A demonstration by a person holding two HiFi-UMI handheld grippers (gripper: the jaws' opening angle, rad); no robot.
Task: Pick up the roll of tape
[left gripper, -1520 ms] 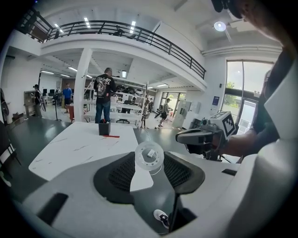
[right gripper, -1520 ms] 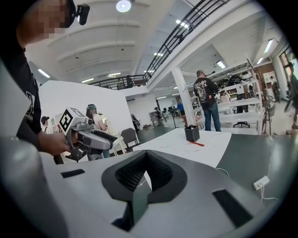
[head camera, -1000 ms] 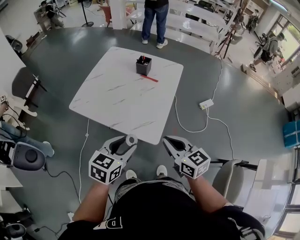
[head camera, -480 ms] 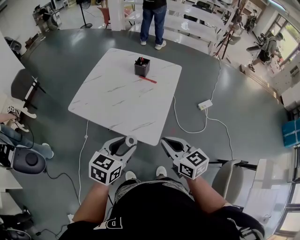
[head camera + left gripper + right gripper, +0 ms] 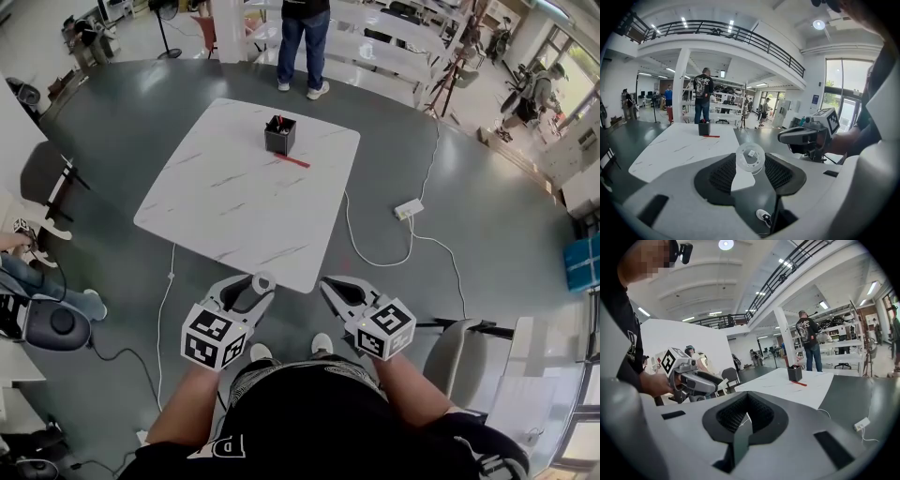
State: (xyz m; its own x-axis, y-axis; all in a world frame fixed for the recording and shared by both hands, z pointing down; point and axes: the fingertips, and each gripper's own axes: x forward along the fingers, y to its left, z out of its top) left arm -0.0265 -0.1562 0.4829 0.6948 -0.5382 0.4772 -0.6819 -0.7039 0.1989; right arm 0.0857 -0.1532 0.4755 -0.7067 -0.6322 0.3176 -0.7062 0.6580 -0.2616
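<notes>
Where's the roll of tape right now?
The tape is clamped at the tip of the left tool, low and left of centre in the head view, by the near edge of the white table.

White marbled table [image 5: 234,202] carries a black box [image 5: 279,136] and red stick [image 5: 296,161]

Readable print: a single letter

The wearer's black shirt [image 5: 319,417] shows a large white "P" [image 5: 223,448] at its left side, and the letter after it is cut off. The cubes [image 5: 214,337] on the left gripper [image 5: 262,281] and the right gripper [image 5: 327,282] carry black-and-white square code patterns, with no letters or digits. A white emblem [image 5: 630,344] on the shirt, the back print [image 5: 701,85] of a standing person's dark shirt and a blue wall sign [image 5: 814,99] are too small to read.
</notes>
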